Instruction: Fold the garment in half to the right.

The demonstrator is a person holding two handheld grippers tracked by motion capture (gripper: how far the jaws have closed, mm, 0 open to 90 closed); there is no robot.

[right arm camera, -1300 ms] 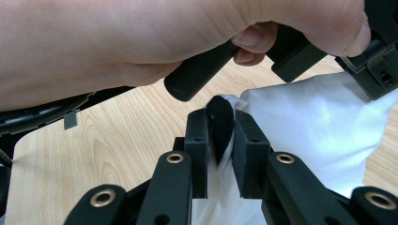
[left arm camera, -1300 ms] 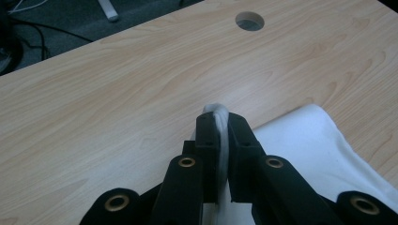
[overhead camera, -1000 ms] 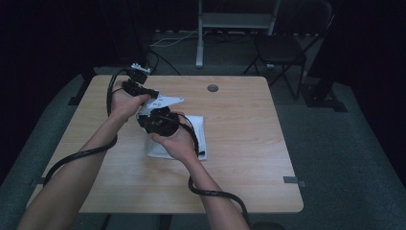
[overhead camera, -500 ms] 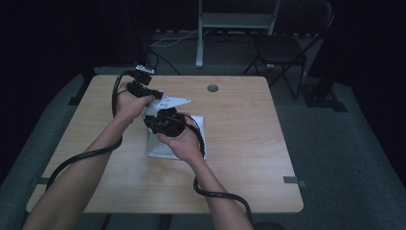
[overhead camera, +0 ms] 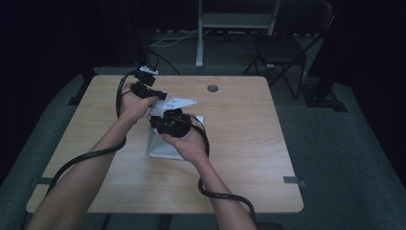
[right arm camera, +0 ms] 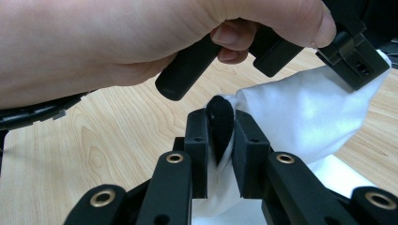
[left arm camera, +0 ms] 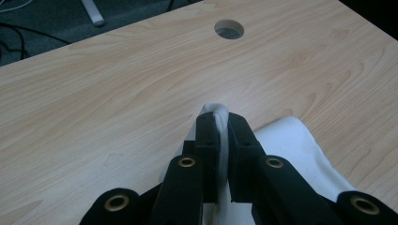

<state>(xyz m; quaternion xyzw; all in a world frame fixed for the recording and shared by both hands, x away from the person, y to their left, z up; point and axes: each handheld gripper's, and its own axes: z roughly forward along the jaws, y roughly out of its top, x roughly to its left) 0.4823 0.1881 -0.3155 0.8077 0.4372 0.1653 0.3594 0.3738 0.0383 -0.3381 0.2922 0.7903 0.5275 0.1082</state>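
Note:
A white cloth (overhead camera: 165, 143) lies partly on the wooden table (overhead camera: 249, 143), with its upper part lifted. My left gripper (left arm camera: 219, 123) is shut on a pinched fold of the white cloth (left arm camera: 291, 140), which bulges out above the jaw tips. My right gripper (right arm camera: 220, 123) is shut on another bunched edge of the cloth (right arm camera: 300, 112), close under the left hand (right arm camera: 117, 42). From the high view, the left gripper (overhead camera: 155, 98) sits just behind the right gripper (overhead camera: 165, 123), with the cloth stretched between them.
A round cable hole (overhead camera: 212, 88) (left arm camera: 229, 29) is in the table's far middle. Black cables (overhead camera: 86, 158) trail from both grippers across the table's near side. A chair (overhead camera: 280, 48) and a metal stand (overhead camera: 201, 33) are beyond the far edge.
Both hands have shifted slightly, with the right gripper drawn a little nearer the left one. The cloth stays gripped by both.

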